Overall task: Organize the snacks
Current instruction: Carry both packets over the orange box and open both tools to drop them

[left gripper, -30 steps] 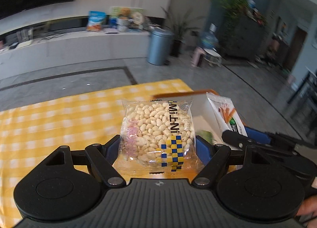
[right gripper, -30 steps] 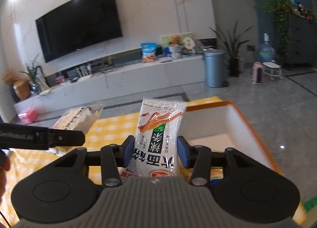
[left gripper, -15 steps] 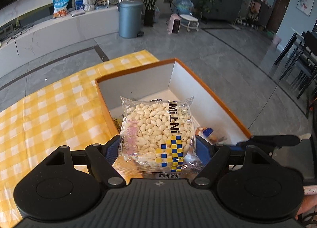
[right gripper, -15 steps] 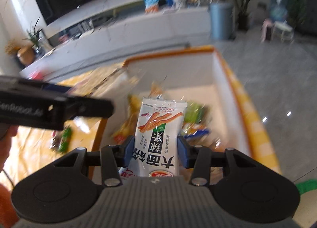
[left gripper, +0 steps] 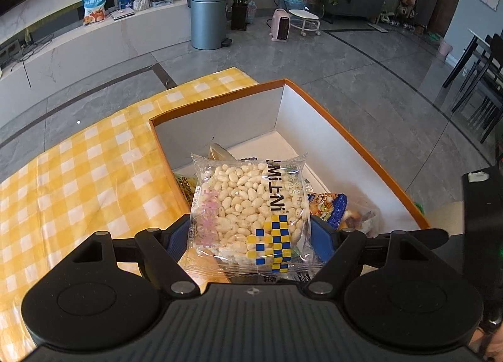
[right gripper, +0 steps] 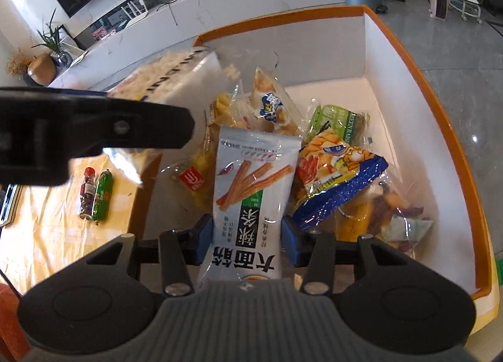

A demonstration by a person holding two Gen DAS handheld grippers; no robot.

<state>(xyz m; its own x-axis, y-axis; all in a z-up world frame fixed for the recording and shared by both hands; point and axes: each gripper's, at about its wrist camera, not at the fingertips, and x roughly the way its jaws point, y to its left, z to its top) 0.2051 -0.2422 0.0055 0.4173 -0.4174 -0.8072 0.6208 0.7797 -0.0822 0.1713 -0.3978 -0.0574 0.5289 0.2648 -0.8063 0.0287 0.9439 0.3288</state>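
The left gripper (left gripper: pixel 250 231) pinches a clear rice-puff packet (left gripper: pixel 250 214) by its sides, above the box (left gripper: pixel 352 142). The right gripper (right gripper: pixel 247 233) clamps a white stick-snack pouch (right gripper: pixel 251 195), upright over the box's (right gripper: pixel 405 88) heap of packets. Two small sausages (right gripper: pixel 96 193) lie on the cloth (right gripper: pixel 47 230) outside.

Open room at the box (right gripper: pixel 399 85) far corner; snack packets (right gripper: pixel 336 173) heaped nearer, walls all round.

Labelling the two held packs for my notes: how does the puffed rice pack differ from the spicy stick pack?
The puffed rice pack is clear and squarish, its grains showing; the spicy stick pack is opaque white, narrower, with printed sticks. The first is in the left gripper, the second in the right gripper. Both are held over the orange-rimmed box.
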